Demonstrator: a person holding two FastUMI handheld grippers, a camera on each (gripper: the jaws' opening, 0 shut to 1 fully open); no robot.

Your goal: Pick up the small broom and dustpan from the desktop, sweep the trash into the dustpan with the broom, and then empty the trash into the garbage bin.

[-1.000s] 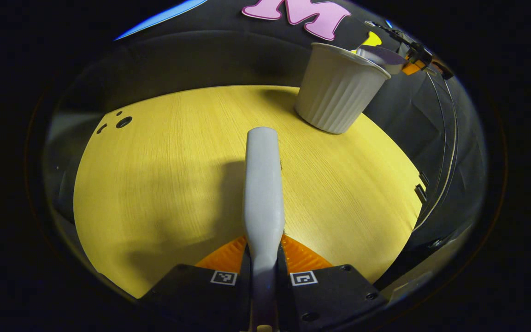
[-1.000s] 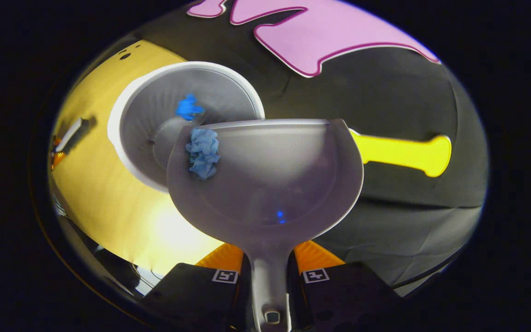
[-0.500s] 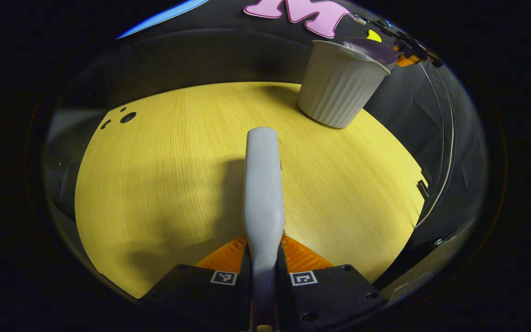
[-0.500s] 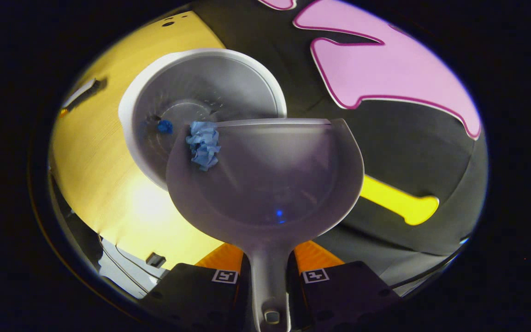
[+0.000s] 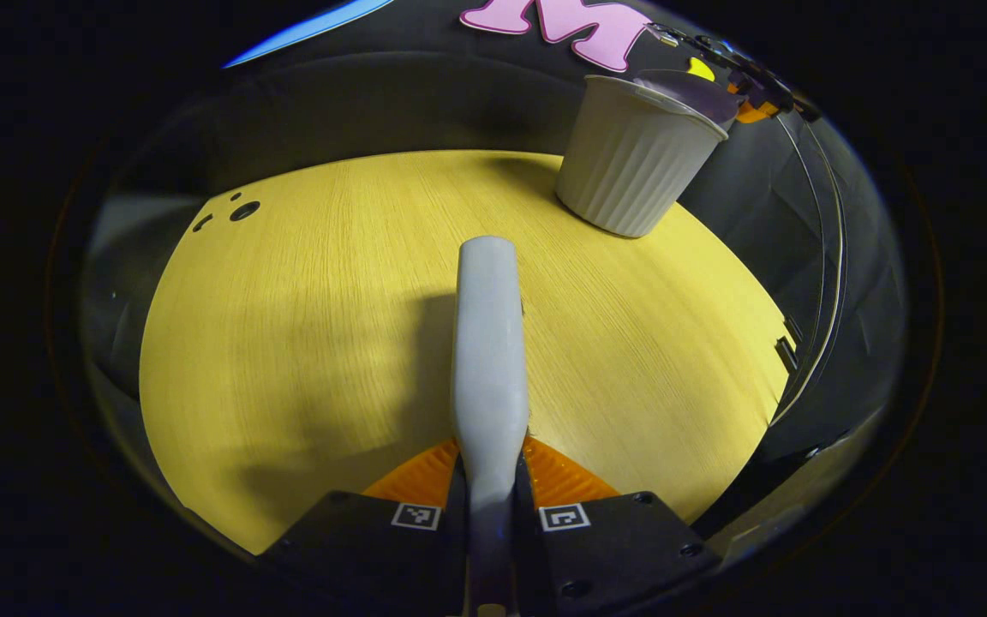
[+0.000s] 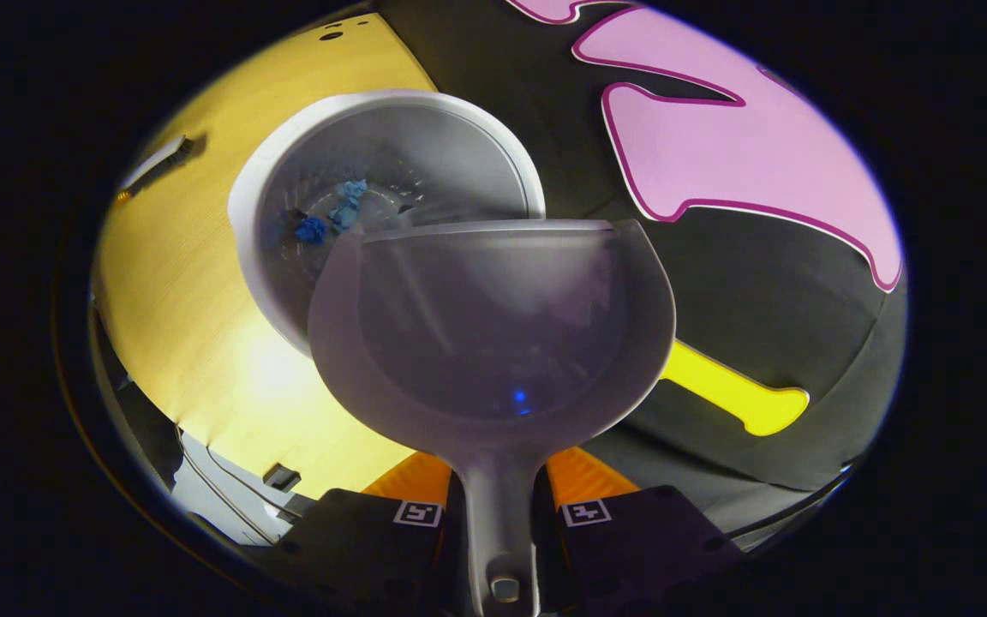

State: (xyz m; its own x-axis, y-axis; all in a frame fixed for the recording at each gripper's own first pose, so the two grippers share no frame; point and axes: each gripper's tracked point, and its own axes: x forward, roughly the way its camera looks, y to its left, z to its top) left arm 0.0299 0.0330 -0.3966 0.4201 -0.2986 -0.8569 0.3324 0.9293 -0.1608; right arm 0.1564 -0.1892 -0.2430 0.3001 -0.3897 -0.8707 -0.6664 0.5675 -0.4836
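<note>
Nearest in the left gripper view, the left gripper (image 5: 491, 501) has both fingers pinched on the broom (image 5: 488, 360) handle, which runs straight forward above the yellow desktop (image 5: 288, 343). The broom's bristles cannot be seen. Open wood lies on either side of the handle, out to the curved near edge on the left and the edge on the right; three small holes (image 5: 236, 211) sit near the far left. Farther off, the white ribbed garbage bin (image 5: 631, 154) stands close to the far right edge of the desktop, with the dustpan's lip over its rim and the right gripper behind it. In the right gripper view, the right gripper (image 6: 500, 514) has its fingers clamped on the stem of the grey dustpan (image 6: 493, 334), held tilted with its straight front edge over the bin's (image 6: 288, 283) rim. Compared with half a second ago, the crumpled blue paper scrap that clung to the pan's left front corner has gone from the pan. The pan's bowl is now bare apart from a small blue glint. Inside the bin, two blue scraps (image 6: 331, 218) lie together on the bottom, left of centre, where one lay before. The bin stands just inside the table's far edge, the dark booth wall directly behind it.
</note>
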